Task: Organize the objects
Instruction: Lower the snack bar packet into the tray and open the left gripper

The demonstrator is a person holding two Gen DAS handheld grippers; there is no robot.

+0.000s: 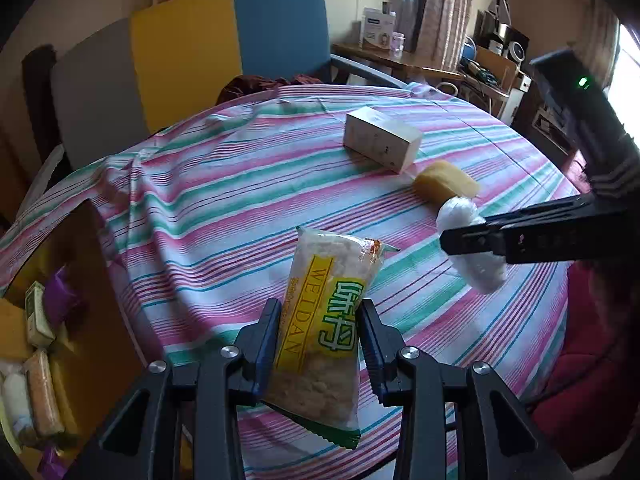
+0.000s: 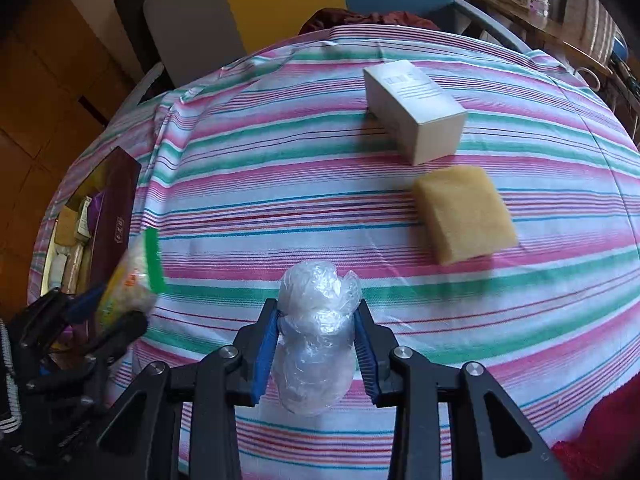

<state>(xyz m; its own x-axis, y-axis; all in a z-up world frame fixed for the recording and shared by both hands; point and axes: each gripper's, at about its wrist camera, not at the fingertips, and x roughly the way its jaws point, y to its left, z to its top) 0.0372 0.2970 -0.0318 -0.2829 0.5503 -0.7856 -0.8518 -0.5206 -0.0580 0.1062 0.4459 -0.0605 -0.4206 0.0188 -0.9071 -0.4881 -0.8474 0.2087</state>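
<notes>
My left gripper (image 1: 320, 316) is shut on a yellow-and-clear snack packet (image 1: 324, 320) and holds it above the striped tablecloth (image 1: 224, 184). A crumpled clear plastic bundle (image 2: 316, 332) is clamped in my right gripper (image 2: 318, 316), also lifted off the cloth. In the left wrist view the right gripper (image 1: 456, 240) reaches in from the right with the white bundle (image 1: 476, 252). The right wrist view shows the left gripper (image 2: 100, 308) at the lower left with the packet (image 2: 128, 280), blurred. A white box (image 2: 416, 108) and a yellow sponge (image 2: 464, 212) lie on the cloth further back.
An open box (image 1: 36, 340) holding several small packets sits at the table's left edge, also seen as the box (image 2: 96, 216) in the right wrist view. A chair with grey, yellow and blue panels (image 1: 192, 56) stands behind the table. A cluttered desk (image 1: 400, 60) is at the back right.
</notes>
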